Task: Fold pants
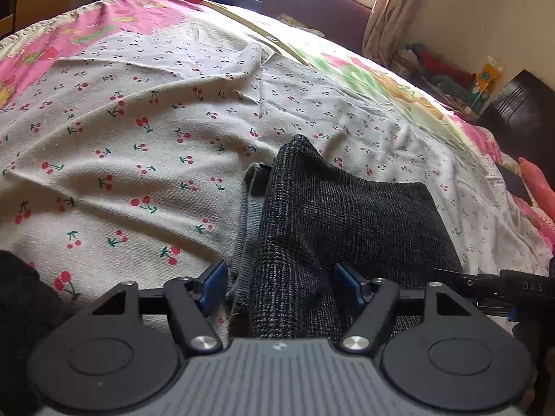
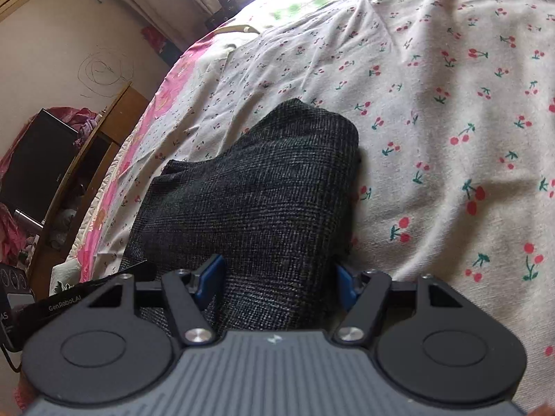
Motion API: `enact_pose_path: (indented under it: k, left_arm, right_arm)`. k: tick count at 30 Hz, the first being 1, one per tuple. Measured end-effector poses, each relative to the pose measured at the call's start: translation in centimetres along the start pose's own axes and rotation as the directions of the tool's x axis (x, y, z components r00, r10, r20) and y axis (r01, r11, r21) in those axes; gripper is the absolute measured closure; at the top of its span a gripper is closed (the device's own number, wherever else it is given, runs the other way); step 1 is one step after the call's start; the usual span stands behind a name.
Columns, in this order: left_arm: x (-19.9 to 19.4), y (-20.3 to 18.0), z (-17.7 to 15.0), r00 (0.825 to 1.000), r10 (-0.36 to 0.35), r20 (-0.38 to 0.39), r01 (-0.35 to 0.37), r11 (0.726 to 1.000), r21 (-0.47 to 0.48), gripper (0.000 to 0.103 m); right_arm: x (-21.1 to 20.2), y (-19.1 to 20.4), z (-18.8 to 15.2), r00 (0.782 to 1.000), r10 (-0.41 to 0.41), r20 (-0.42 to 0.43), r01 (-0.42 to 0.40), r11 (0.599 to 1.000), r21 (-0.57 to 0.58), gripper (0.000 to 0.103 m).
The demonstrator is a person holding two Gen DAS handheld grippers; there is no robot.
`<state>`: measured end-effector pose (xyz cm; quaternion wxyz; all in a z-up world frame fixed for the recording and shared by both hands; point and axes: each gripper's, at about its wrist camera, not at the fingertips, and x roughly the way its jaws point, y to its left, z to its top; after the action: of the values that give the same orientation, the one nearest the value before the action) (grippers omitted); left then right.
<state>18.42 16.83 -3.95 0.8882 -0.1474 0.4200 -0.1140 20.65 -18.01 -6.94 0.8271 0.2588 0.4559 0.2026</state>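
Dark checked pants lie folded in a thick stack on the cherry-print sheet, with a grey inner layer showing at their left edge. My left gripper is open at the stack's near end, its blue pads on either side of the cloth without pressing it. In the right wrist view the same pants fill the gap of my right gripper, which is also open, its pads flanking the near end. The sheet spreads out to the right. Each gripper's body shows at the edge of the other's view.
A pink floral bedspread lies under the sheet and reaches the bed's edges. A black cabinet and clutter stand beside the bed at right. A curtain hangs by the window. A wooden frame stands left of the bed.
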Motion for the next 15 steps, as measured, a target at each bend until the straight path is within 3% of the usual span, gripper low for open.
enact_pose_path:
  k: [2, 6, 7, 8, 11, 13, 15]
  left_arm:
    - [1.4, -0.3, 0.7, 0.999, -0.020, -0.027, 0.021, 1.000, 0.015, 0.008]
    - [1.6, -1.0, 1.2, 0.999, -0.022, -0.044, 0.024, 0.999, 0.044, 0.010]
    - [1.1, -1.2, 1.1, 0.999, -0.023, -0.038, 0.025, 0.998, 0.054, 0.014]
    - [0.5, -1.4, 0.9, 0.999, -0.028, -0.025, 0.029, 0.997, 0.073, 0.017]
    - [-0.6, -1.3, 0.6, 0.997, -0.076, 0.002, 0.076, 0.993, 0.093, 0.017]
    - [1.0, -0.9, 1.2, 0.998, -0.044, -0.039, 0.047, 0.996, 0.080, 0.016]
    - [2.7, -0.6, 1.7, 0.995, -0.053, -0.086, 0.059, 0.995, 0.077, 0.008]
  right_arm:
    - [0.7, -0.2, 0.2, 0.999, 0.033, 0.003, -0.033, 0.999, 0.030, 0.032]
    - [2.1, 0.6, 0.6, 0.999, 0.044, 0.002, -0.044, 0.999, 0.024, 0.031]
    - [1.7, 0.7, 0.5, 0.999, 0.039, 0.005, -0.039, 0.999, 0.017, 0.034]
    - [1.3, 0.8, 0.4, 0.999, 0.039, 0.008, -0.039, 0.999, 0.016, 0.043]
    - [-1.0, 0.7, -0.3, 0.995, 0.100, 0.022, -0.100, 0.995, 0.009, 0.059]
    - [-0.8, 0.1, -0.1, 0.994, 0.111, 0.013, -0.111, 0.994, 0.016, 0.059]
    - [1.0, -0.3, 0.4, 0.996, 0.090, -0.024, -0.089, 0.996, 0.027, 0.057]
